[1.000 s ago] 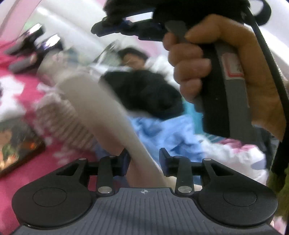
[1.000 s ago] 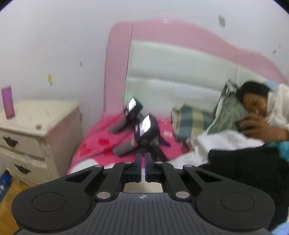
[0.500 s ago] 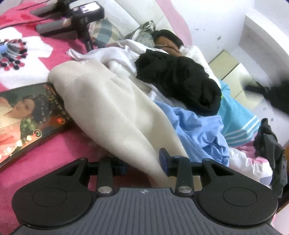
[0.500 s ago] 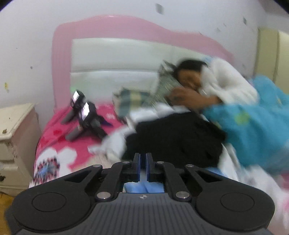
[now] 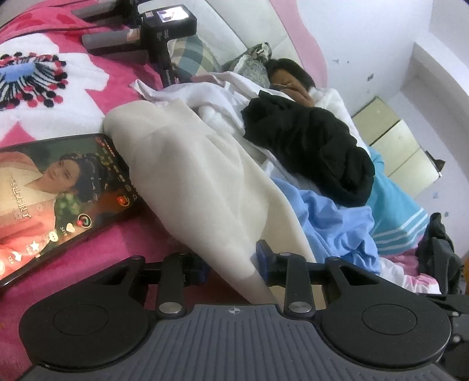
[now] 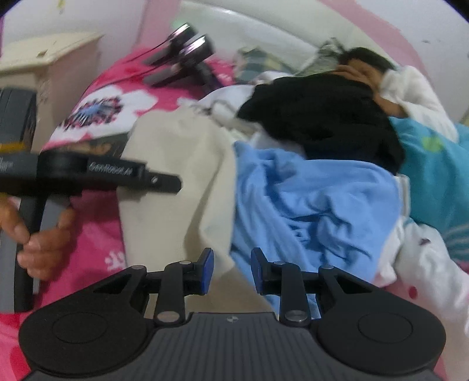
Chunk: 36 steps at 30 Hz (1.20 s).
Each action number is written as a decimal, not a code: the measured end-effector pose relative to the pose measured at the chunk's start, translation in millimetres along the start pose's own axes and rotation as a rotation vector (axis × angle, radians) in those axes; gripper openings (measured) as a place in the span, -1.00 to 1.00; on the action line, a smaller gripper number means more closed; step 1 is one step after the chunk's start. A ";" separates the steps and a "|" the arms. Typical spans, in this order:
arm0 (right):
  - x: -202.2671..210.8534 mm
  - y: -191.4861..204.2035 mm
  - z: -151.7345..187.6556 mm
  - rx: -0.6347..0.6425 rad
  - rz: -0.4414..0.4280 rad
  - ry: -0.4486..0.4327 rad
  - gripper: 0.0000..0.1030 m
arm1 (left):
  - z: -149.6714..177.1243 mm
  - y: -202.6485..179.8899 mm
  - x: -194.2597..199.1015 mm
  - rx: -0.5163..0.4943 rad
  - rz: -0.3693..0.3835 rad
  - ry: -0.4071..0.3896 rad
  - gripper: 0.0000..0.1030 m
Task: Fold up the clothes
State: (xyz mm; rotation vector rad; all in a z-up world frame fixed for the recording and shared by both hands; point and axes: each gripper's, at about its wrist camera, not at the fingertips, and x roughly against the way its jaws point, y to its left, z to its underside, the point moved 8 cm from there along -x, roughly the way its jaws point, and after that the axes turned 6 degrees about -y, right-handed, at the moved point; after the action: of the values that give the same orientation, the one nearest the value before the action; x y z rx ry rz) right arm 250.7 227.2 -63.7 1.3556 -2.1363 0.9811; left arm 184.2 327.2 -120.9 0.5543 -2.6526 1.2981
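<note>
1. The right gripper (image 6: 229, 271) has swung down from the headboard, and its fingers have opened.
2. The left gripper (image 5: 230, 265) stands open around the cream garment (image 5: 202, 187) lying on the pink bed (image 5: 88, 76), so it can pinch an edge.

Matt cream cloth garment (image 5: 187, 175), glossy phone screen (image 5: 52, 199), fuzzy pink blanket (image 5: 96, 76).

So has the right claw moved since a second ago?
Yes. The right claw has dropped and swung right: the pink headboard has risen in view, and its jaws have opened.
</note>
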 end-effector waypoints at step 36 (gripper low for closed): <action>87.0 -129.3 2.4 -0.608 0.369 -0.401 -0.04 | 4.6 8.4 -3.3 -0.180 -0.182 -0.016 -0.45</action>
State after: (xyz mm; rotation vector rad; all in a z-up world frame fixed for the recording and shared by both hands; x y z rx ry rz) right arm 329.5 137.7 36.7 0.9211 -2.7361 0.1150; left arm 184.2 329.2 -130.7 0.7601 -2.6234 0.9985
